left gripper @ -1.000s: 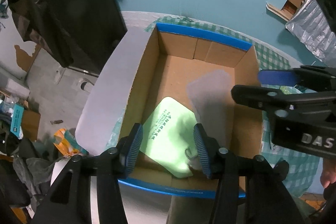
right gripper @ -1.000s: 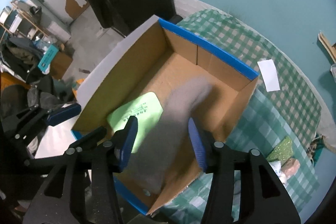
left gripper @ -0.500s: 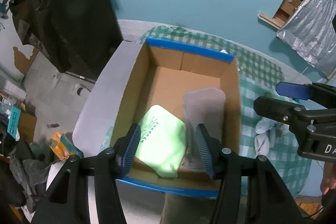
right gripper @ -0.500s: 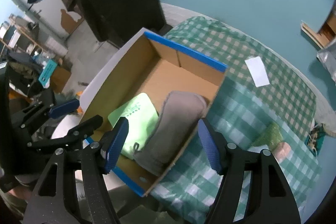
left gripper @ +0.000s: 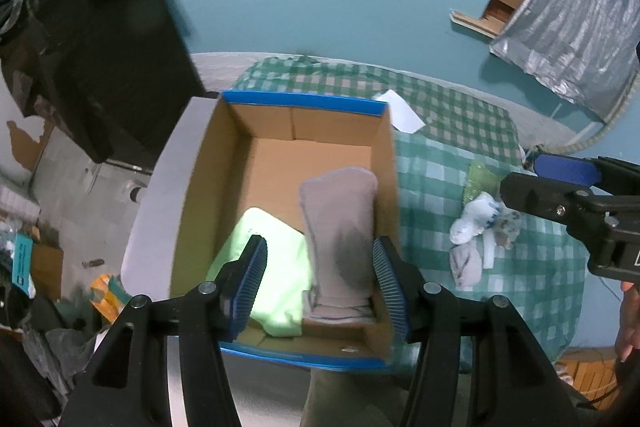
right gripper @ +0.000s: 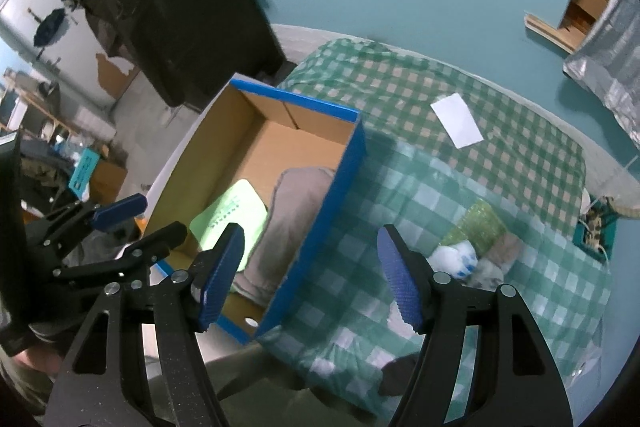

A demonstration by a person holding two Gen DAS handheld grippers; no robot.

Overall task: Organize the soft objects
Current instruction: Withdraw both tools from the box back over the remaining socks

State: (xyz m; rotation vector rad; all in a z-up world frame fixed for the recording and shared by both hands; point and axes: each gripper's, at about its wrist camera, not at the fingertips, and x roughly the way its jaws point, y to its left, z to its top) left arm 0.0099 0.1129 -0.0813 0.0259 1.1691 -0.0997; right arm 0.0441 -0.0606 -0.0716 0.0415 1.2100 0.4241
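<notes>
While it lies inside the box, the grey sock: the grey sock (left gripper: 340, 231) is stretched along the right inner wall, with its cuff at the near end; no gripper touches it.
Green cloth: the light green cloth (left gripper: 272, 275) lies flat on the box floor, just beside the grey sock, on its left.
Box: the cardboard box (left gripper: 280, 147) with blue rim stands on the left part of the checked cloth; its far half is bare cardboard.
Left gripper: the left gripper (left gripper: 320, 283) hangs above the near end of the box with its jaws wide apart, and it holds nothing.
Right gripper: the right gripper (right gripper: 310, 277) hangs over the right wall of the box and the checked cloth; its jaws are spread wide and nothing is between them.
Loose pile: a white sock (right gripper: 454, 257) and other small soft pieces, one grey (left gripper: 466, 263), lie together on the cloth, well apart from the box.
Green pad: a green pad (right gripper: 476, 227) lies just behind the pile.
Table cover: the green checked cloth (right gripper: 400, 99) covers the table.
Paper: a white paper (right gripper: 456, 121) lies on the far part of the cloth.
</notes>
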